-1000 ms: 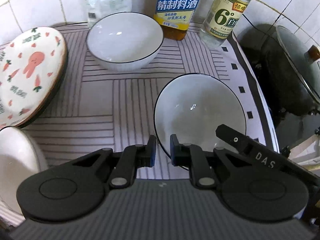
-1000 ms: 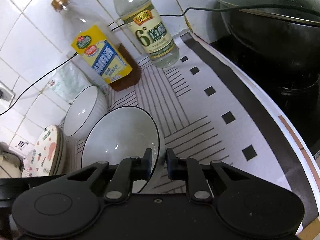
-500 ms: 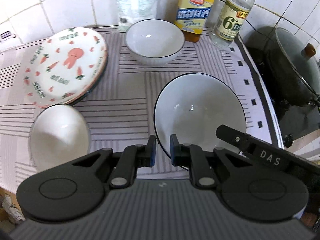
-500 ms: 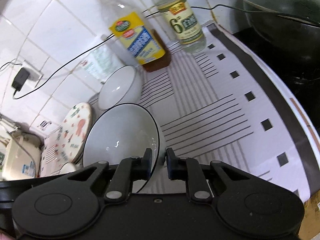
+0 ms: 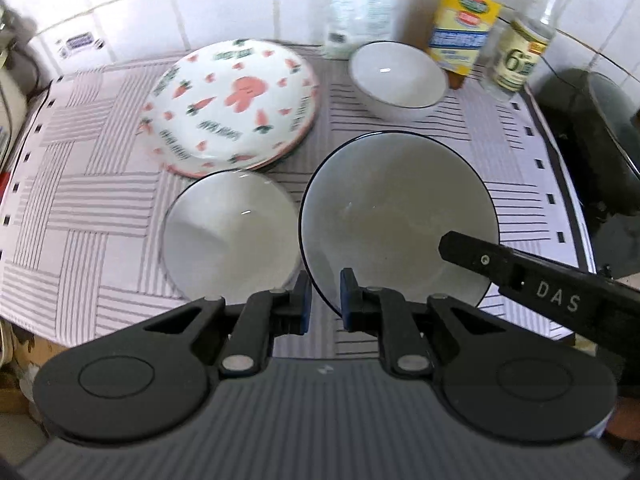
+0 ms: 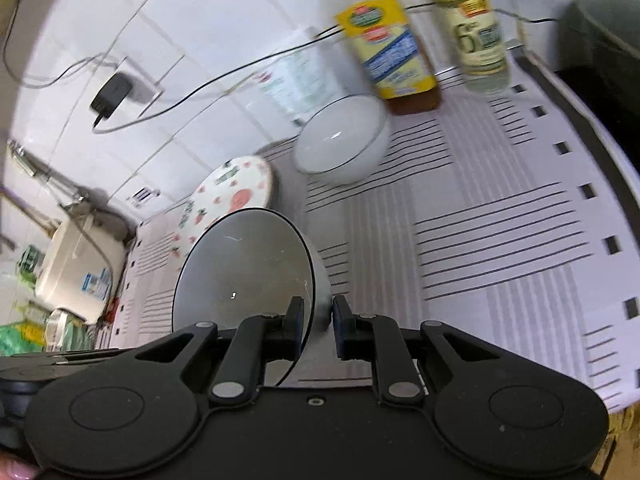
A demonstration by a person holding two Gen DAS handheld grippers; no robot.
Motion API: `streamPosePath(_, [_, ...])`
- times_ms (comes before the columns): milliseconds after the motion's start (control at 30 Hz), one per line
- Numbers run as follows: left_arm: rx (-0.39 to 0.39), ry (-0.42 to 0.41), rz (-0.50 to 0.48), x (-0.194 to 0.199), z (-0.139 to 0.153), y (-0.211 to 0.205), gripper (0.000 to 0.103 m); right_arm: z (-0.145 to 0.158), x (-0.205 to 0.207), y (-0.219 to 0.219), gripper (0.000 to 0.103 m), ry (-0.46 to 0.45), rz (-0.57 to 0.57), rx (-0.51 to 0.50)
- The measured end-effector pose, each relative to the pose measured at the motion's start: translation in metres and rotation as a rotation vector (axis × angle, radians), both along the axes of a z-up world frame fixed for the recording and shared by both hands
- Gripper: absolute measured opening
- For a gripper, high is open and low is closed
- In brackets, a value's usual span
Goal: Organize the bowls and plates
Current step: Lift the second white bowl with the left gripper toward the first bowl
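A white bowl with a thin dark rim (image 5: 400, 216) hangs above the striped mat, held from both sides. My left gripper (image 5: 324, 296) is shut on its near rim. My right gripper (image 6: 318, 320) is shut on the rim of the same bowl (image 6: 244, 272); in the left wrist view its black finger (image 5: 472, 258) reaches in from the right. A second rimmed bowl (image 5: 230, 232) rests on the mat just left of the held one. A third bowl (image 5: 398, 76) stands at the back. The carrot-print plates (image 5: 236, 104) lie stacked at the back left.
Two bottles (image 5: 460, 36) (image 5: 520, 56) and a white packet (image 5: 352, 12) stand against the tiled wall. A dark lidded wok (image 5: 600, 152) sits off the mat's right edge. A charger and cables (image 6: 112, 92) hang on the wall; a beige appliance (image 6: 76, 264) stands far left.
Both grippers have risen and carried the held bowl leftward. The bowl resting on the mat now lies right beside it, and the carrot plates have come toward the middle of the view.
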State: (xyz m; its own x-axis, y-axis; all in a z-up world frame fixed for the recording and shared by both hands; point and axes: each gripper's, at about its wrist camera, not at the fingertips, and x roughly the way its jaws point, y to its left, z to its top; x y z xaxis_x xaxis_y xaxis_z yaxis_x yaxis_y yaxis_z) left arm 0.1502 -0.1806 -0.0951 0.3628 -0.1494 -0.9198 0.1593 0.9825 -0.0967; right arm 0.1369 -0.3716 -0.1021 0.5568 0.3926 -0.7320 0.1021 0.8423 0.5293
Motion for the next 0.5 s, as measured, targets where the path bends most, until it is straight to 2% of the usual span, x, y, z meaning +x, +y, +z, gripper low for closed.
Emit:
streamPosePath(300, [0.020, 0.019, 0.063, 0.004, -0.004, 0.052, 0.013, 0.006, 0.019, 0.054, 0.019, -0.016, 0.075, -0.003])
streamPosePath(500, [0.043, 0.029, 0.048, 0.013, -0.012, 0.073, 0.013, 0.000, 0.025, 0.084, 0.019, -0.023, 0.084, -0.027])
